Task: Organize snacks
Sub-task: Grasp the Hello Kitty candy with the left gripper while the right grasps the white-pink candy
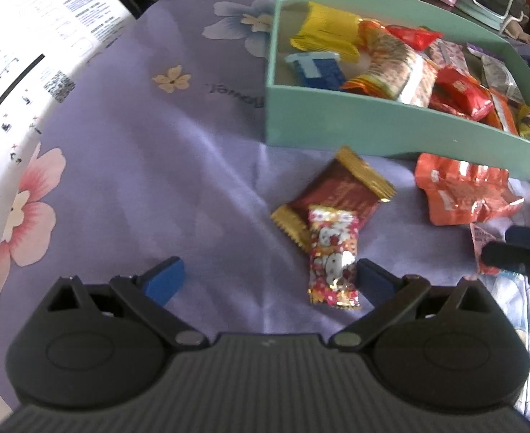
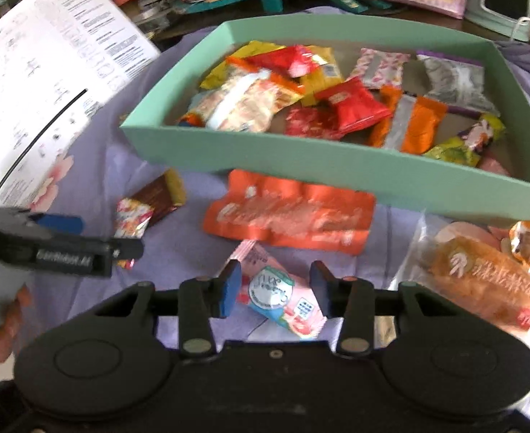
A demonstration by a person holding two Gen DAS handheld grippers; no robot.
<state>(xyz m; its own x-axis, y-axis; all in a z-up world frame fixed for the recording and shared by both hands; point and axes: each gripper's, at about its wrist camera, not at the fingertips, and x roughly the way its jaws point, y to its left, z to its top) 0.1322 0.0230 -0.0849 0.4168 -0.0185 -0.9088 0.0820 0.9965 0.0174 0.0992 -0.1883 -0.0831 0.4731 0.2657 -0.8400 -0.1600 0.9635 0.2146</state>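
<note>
Purple cloth with big flowers covers the bench, and snacks lie loose on it. My left claw is spread wide. The small shiny candy bag with red and white cartoon pictures lies low in the middle of the left view, close by the claw's right finger and not yet pinched. It sits partly on top of a dark red wrapper with gold ends.

My right claw is partly closed around a small pink and blue snack packet, low in the middle of the right view. I cannot tell if the pads press on it yet. Just above it lies a flat orange pouch. The mint green cardboard box, already holding many snacks, fills the upper part of both views.

What could go wrong? I think the shiny bag may slide away, because it is off to one side of my left claw. My left claw might also catch the dark red wrapper underneath. The pink packet looks soft, so it could slip out if my right claw grips only its edge.
</note>
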